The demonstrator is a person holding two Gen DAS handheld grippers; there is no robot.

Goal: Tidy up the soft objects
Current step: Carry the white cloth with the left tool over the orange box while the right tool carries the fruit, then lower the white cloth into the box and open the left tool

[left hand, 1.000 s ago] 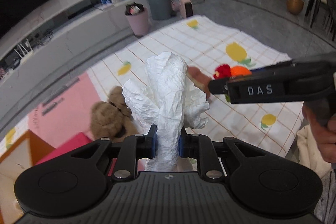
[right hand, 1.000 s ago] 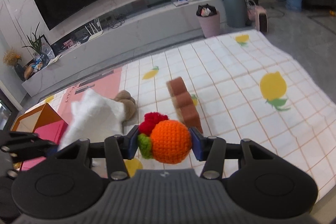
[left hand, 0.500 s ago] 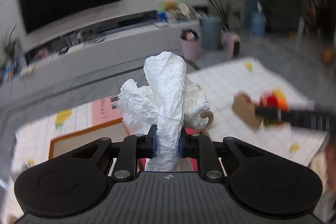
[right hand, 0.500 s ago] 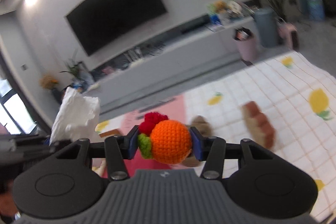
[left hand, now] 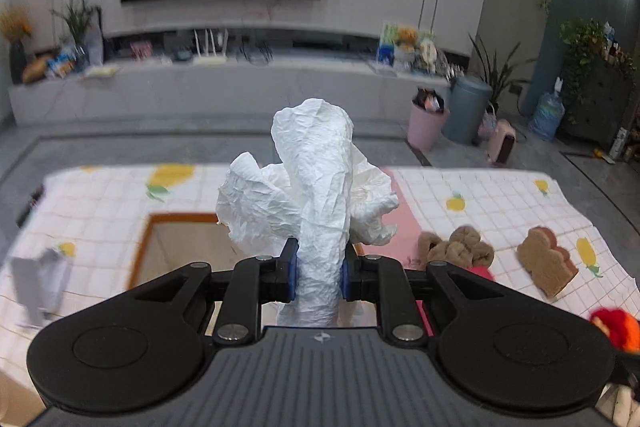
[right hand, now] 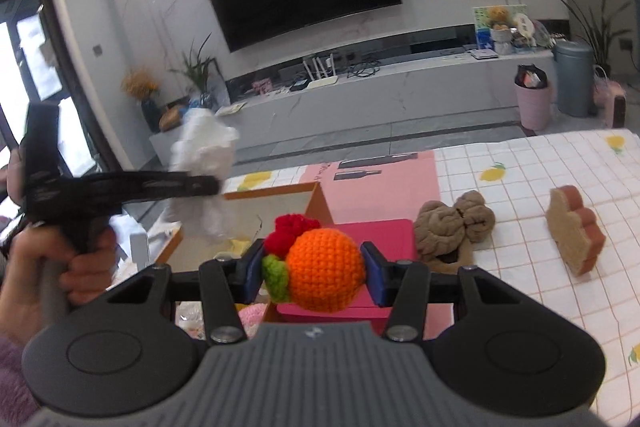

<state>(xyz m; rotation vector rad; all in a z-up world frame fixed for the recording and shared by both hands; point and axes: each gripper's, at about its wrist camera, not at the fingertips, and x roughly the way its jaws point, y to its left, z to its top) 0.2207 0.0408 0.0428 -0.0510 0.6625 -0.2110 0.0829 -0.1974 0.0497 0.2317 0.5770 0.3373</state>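
Both grippers have swung toward the box (right hand: 280,195), fingers clamping tissue (left hand: 316,195) and crocheted orange (right hand: 324,275).

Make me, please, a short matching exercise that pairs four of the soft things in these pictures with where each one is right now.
Things:
1. white crumpled tissue
2. orange crocheted ball
3. brown plush toy
4. brown sponge

Places:
A. lying on the checked cloth, farthest right
B. clamped in the right gripper
C. clamped in the left gripper
D. resting on the cloth beside the pink box

Pairs: 1-C, 2-B, 3-D, 4-A
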